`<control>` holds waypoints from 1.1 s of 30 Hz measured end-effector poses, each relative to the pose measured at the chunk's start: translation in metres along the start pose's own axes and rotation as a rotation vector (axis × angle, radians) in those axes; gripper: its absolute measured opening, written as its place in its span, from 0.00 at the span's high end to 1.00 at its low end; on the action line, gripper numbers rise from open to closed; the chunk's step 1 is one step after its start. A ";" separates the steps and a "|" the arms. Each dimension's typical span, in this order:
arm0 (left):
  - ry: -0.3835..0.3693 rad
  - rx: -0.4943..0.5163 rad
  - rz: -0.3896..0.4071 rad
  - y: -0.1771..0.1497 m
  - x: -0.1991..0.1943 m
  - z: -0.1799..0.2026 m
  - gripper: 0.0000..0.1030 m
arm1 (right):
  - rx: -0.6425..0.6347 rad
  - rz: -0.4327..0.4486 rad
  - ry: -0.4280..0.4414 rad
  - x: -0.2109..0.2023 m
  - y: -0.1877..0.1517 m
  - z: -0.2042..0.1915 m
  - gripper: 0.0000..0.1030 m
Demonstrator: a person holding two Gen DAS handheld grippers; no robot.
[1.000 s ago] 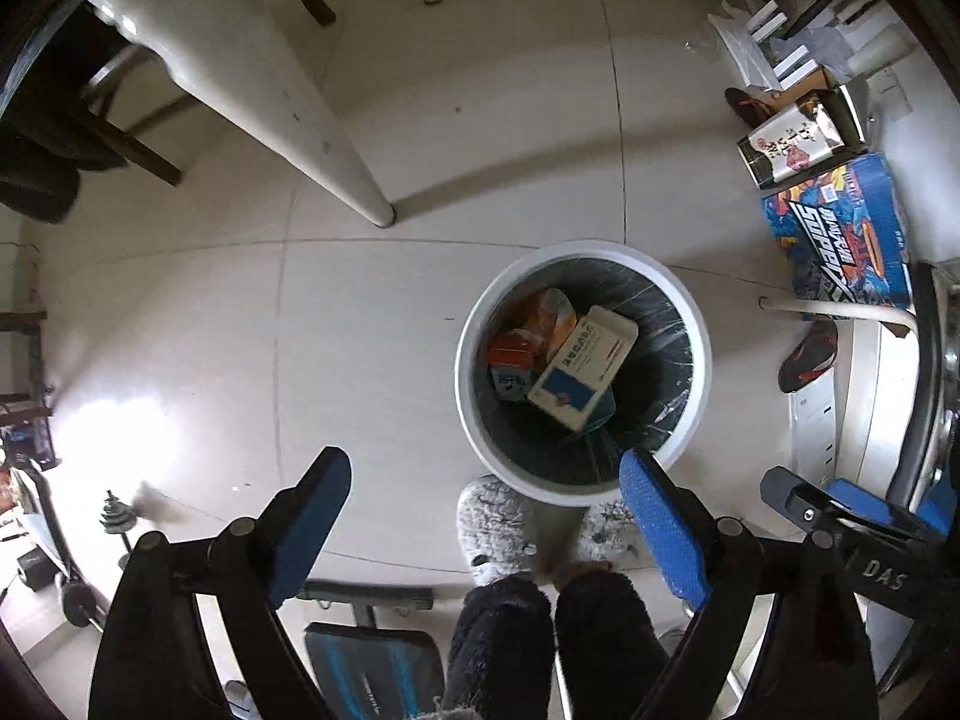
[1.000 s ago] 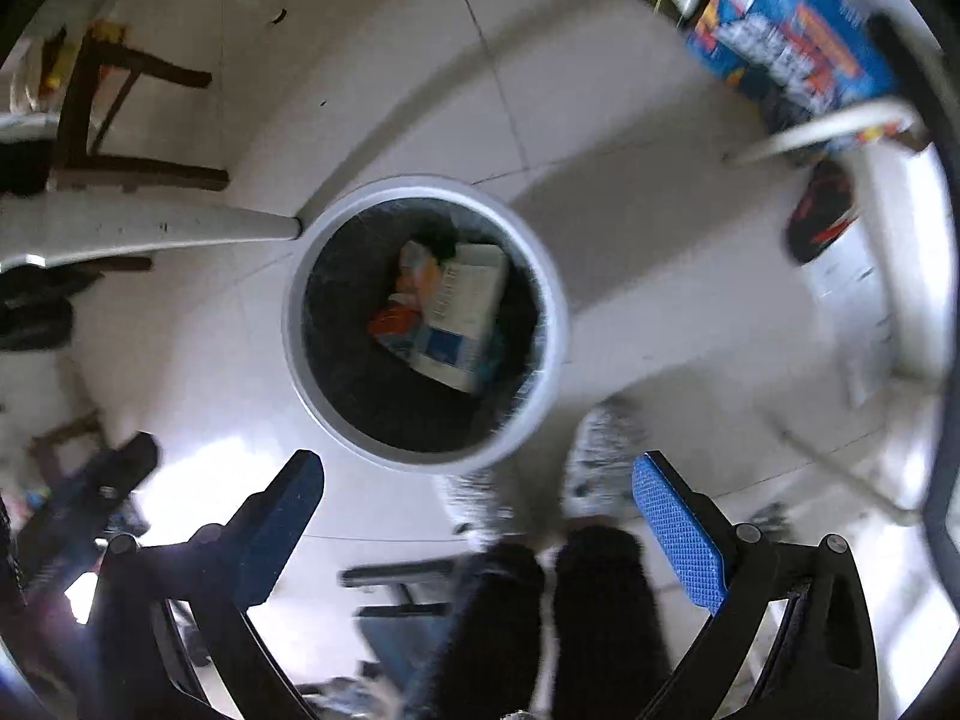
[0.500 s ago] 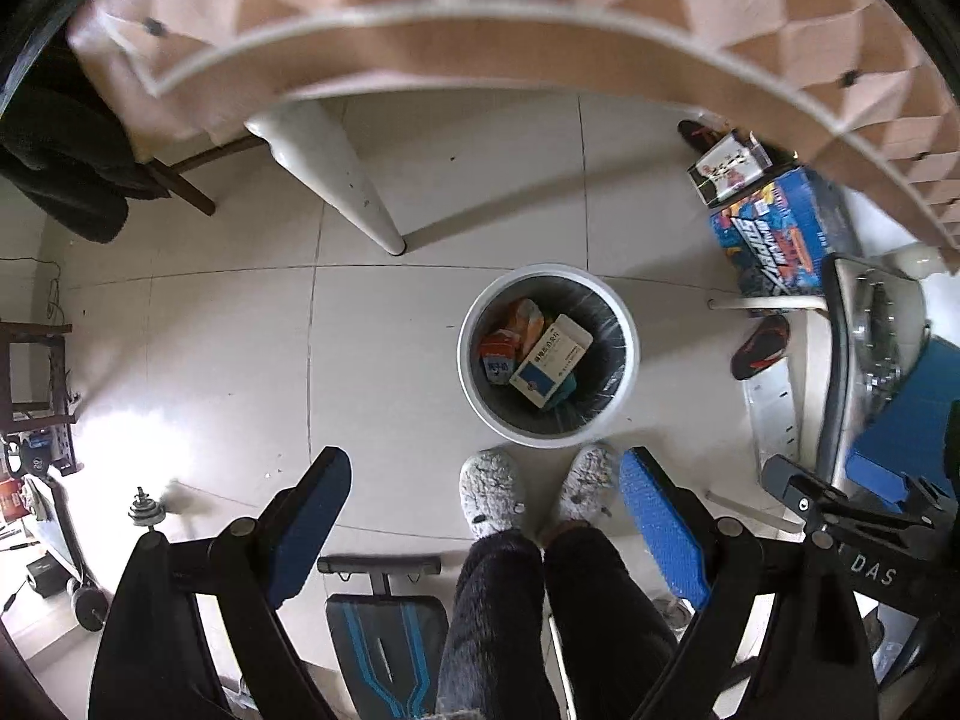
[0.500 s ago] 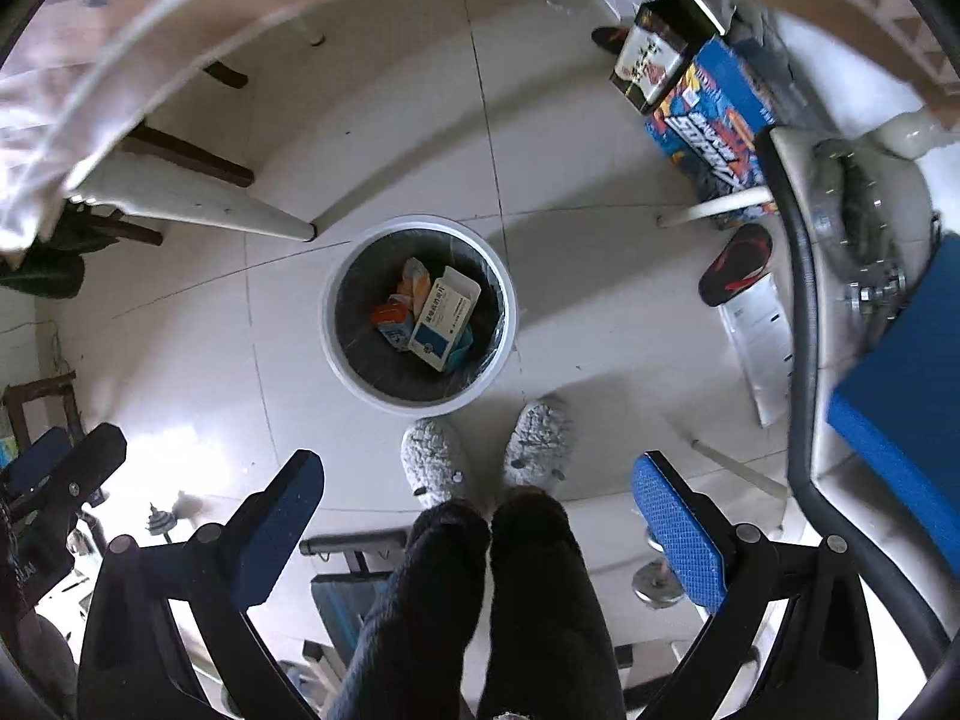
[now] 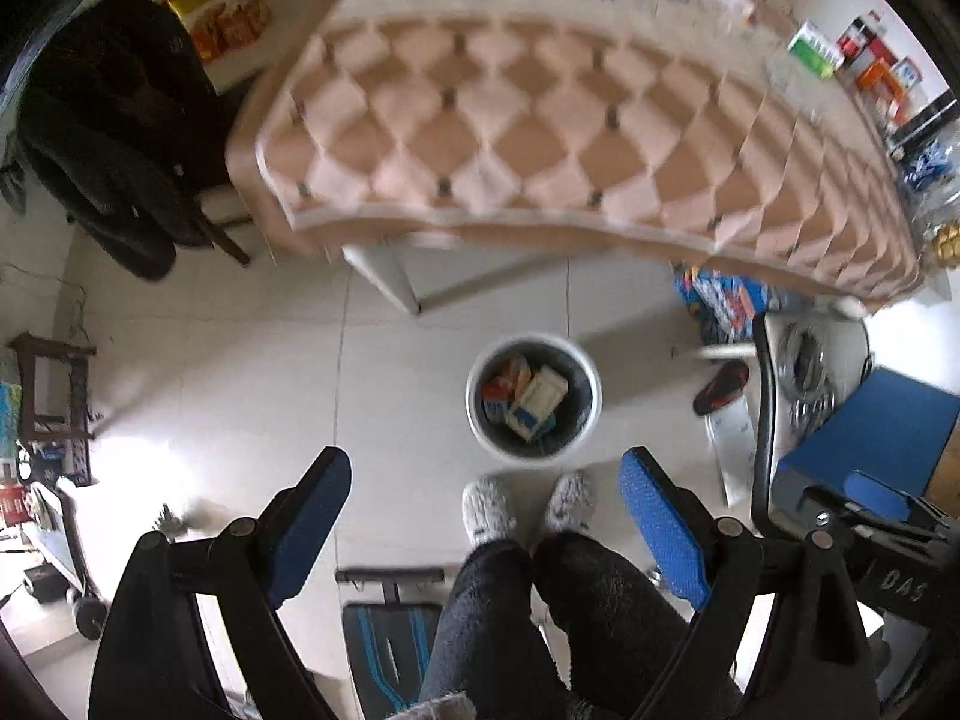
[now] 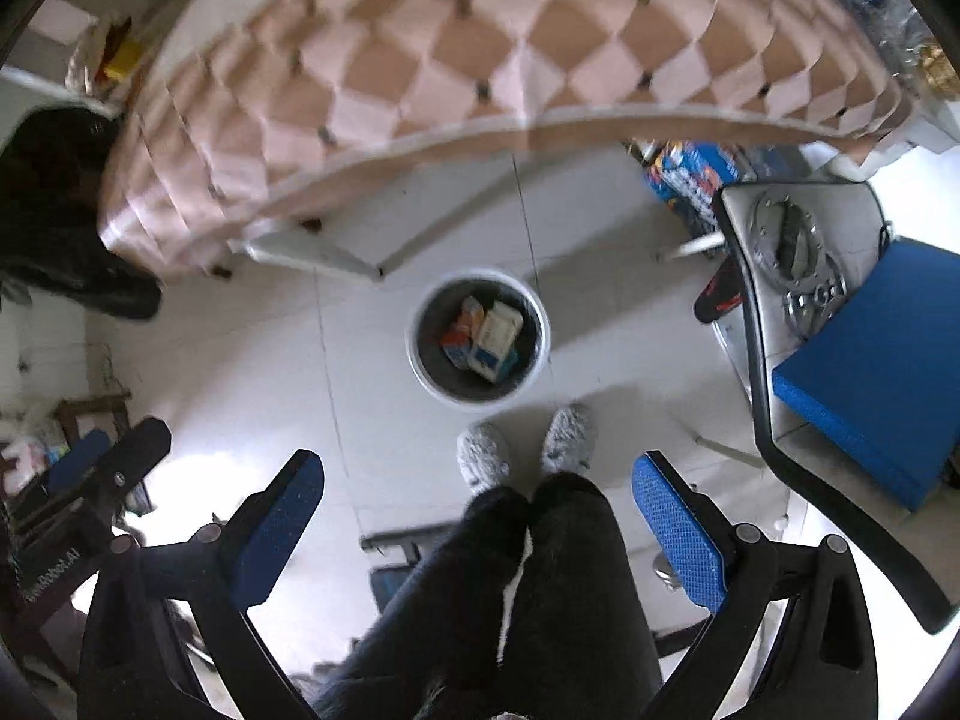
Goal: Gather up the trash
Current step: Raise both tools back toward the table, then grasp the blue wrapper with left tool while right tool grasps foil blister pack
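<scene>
A round white trash bin (image 5: 591,414) stands on the floor below, with several boxes inside, among them a white and blue box (image 5: 536,402) and an orange carton (image 5: 507,381). It also shows in the right wrist view (image 6: 543,324). My left gripper (image 5: 486,516) is open and empty, high above the floor. My right gripper (image 6: 477,516) is open and empty too, at a like height. A table with a pink and tan diamond cloth (image 5: 540,138) fills the top of both views; several small boxes (image 5: 864,60) lie at its far right edge.
The person's legs and grey slippers (image 5: 489,507) stand just in front of the bin. A chair with a blue cushion (image 6: 864,372) is at the right. A dark coat hangs on a chair (image 5: 114,138) at the left. A blue printed box (image 5: 720,300) lies under the table.
Both grippers have risen well above the bin, which now looks much smaller. The tabletop has come into view at the top. Both grippers stay open.
</scene>
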State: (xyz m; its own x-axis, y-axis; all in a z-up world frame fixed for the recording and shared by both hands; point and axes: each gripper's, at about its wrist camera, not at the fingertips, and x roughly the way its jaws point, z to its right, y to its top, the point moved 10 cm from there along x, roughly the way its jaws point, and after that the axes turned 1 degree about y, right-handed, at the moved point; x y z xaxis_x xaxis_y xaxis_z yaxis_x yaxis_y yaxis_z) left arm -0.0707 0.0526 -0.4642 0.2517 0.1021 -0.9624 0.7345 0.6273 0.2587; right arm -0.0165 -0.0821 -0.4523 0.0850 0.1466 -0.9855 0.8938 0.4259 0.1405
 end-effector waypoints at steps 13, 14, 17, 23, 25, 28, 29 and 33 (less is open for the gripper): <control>0.082 -0.017 0.143 0.144 -0.010 0.055 0.00 | -0.218 0.049 -0.156 -0.067 0.207 0.041 0.00; 0.090 -0.025 0.131 0.154 -0.001 0.064 0.00 | -0.264 0.032 -0.190 -0.063 0.229 0.047 0.00; 0.098 -0.054 0.086 0.182 0.025 0.090 0.00 | -0.372 -0.028 -0.265 -0.045 0.288 0.067 0.00; 0.128 -0.132 -0.044 0.237 0.091 0.133 0.00 | -0.632 -0.200 -0.384 0.017 0.391 0.100 0.00; 0.142 -0.142 -0.073 0.249 0.103 0.140 0.00 | -0.710 -0.272 -0.401 0.042 0.413 0.107 0.00; 0.156 -0.168 -0.099 0.266 0.115 0.145 0.00 | -0.793 -0.330 -0.399 0.067 0.441 0.112 0.00; 0.162 -0.178 -0.104 0.271 0.116 0.146 0.00 | -0.820 -0.338 -0.387 0.073 0.447 0.110 0.00; 0.171 -0.204 -0.123 0.286 0.117 0.144 0.00 | -0.870 -0.366 -0.283 0.081 0.454 0.098 0.03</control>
State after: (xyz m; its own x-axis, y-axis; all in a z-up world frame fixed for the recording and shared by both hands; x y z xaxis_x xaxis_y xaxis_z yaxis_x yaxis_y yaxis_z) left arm 0.2593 0.1326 -0.4913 0.0459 0.1335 -0.9900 0.6068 0.7835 0.1338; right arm 0.4395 0.0356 -0.4780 0.0714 -0.2956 -0.9526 0.2594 0.9277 -0.2684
